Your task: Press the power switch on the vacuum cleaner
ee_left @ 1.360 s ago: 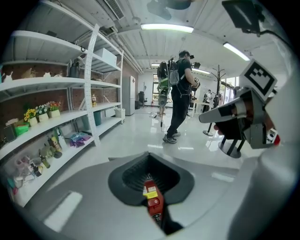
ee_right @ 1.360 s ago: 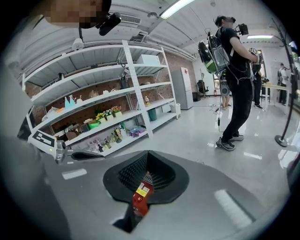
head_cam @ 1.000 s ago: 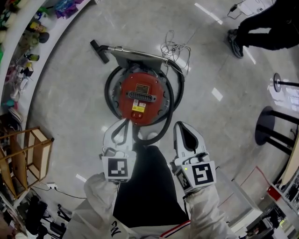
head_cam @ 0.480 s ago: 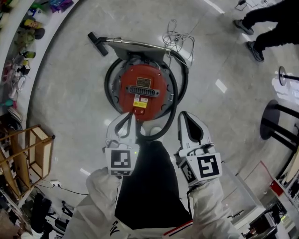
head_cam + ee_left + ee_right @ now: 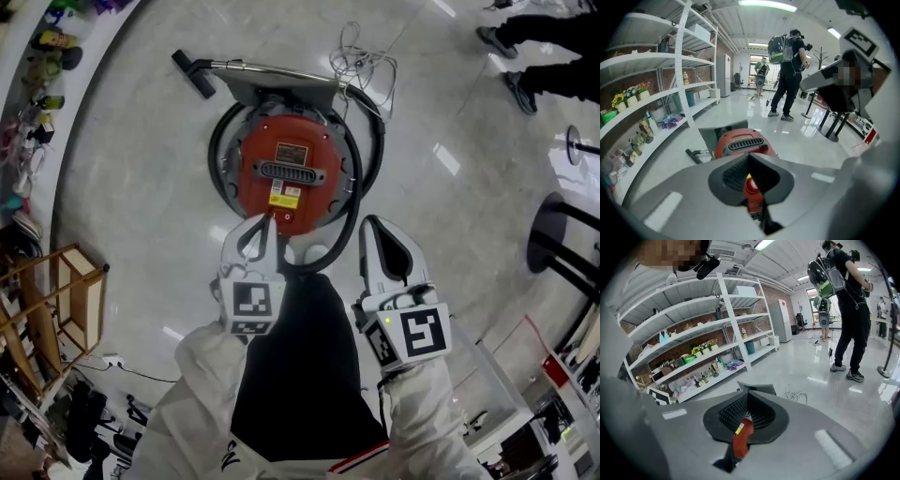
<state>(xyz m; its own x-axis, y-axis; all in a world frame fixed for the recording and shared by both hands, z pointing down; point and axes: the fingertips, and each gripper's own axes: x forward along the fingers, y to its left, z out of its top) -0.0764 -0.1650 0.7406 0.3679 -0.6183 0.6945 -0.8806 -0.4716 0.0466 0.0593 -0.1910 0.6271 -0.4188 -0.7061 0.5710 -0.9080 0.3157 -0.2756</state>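
The red round vacuum (image 5: 292, 173) sits on the pale floor (image 5: 141, 206), out from the shelves (image 5: 37, 84) that curve along the floor's left edge. A black hose (image 5: 354, 187) rings the vacuum. Its wand (image 5: 246, 67) lies across the far side, and a loose cable (image 5: 364, 58) is heaped at the wand's right end.

The left gripper (image 5: 266, 223) has its jaws pressed together with nothing between them. Its tip is at the vacuum's near rim, just beside the switch (image 5: 752, 186) – a small red button seen right under the joined tips in the left gripper view. Whether the tip touches the switch I cannot tell.

The right gripper (image 5: 371, 228) has its jaws fully together too, and empty. It hangs over the hose at the vacuum's near right side, apart from the red body.

A person (image 5: 548, 56) stands on the floor towards its far right corner, well apart from the vacuum.
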